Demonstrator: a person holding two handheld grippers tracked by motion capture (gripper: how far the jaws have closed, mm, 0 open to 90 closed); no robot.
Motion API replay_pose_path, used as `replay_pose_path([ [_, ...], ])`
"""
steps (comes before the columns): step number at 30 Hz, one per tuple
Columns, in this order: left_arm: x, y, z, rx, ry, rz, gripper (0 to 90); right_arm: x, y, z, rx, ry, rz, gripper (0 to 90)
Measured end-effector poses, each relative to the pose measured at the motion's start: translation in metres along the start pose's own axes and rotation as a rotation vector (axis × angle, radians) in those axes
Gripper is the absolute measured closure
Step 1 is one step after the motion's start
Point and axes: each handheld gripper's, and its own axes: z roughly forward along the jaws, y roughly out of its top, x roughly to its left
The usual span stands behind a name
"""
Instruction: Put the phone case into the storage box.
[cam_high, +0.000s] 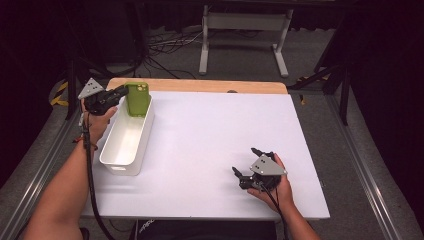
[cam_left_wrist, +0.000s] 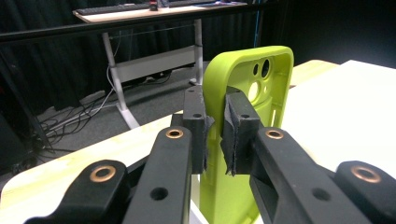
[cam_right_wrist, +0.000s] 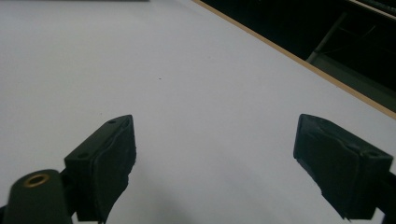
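- High view, upper left of the frame: we see the left claw (cam_high: 121, 91) clenched on the green case (cam_high: 137, 98), which stands upright over the far end of the white bin (cam_high: 126, 141).
- We read the case's long axis as near vertical, its lower end down inside the bin's far end; whether it touches the bin floor we cannot tell.
- We judge the coming move turns on this: the bin's floor lies straight below the case, so lowering and releasing should do.
- Left hand is the one at the bin; the right claw (cam_high: 246, 162) rests well apart, lower right of the frame, on the desk (cam_high: 210, 135).
- Left gripper view gives what the high view cannot: we see the pads (cam_left_wrist: 236, 126) pinching the case (cam_left_wrist: 247, 84) by its side edge, camera cutouts at the top.
- Right gripper view shows us the right claw (cam_right_wrist: 212, 158) released, jaws wide apart over bare desk (cam_right_wrist: 187, 70), nothing between them.
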Motion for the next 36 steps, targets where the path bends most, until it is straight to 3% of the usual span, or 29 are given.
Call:
replay_pose_path([
  [5,0.003,-0.009,0.001,-0.015,-0.005,-0.021,81.1,0.001,-0.001,0.002,0.012,0.013,-0.005,14.0],
  [12,0.006,-0.014,0.0,-0.024,0.022,-0.032,80.1,0.001,-0.001,0.003,0.016,0.019,-0.008,14.0],
  [20,0.008,-0.017,0.002,0.013,0.044,-0.037,76.1,0.001,-0.001,0.002,0.014,0.022,-0.007,14.0],
  [23,0.006,-0.016,0.004,0.046,0.051,-0.02,73.5,0.001,-0.001,0.002,0.014,0.024,-0.007,14.0],
  [36,0.006,-0.014,0.003,0.053,0.083,-0.02,66.4,0.0,0.0,0.001,0.009,0.027,-0.01,14.0],
])
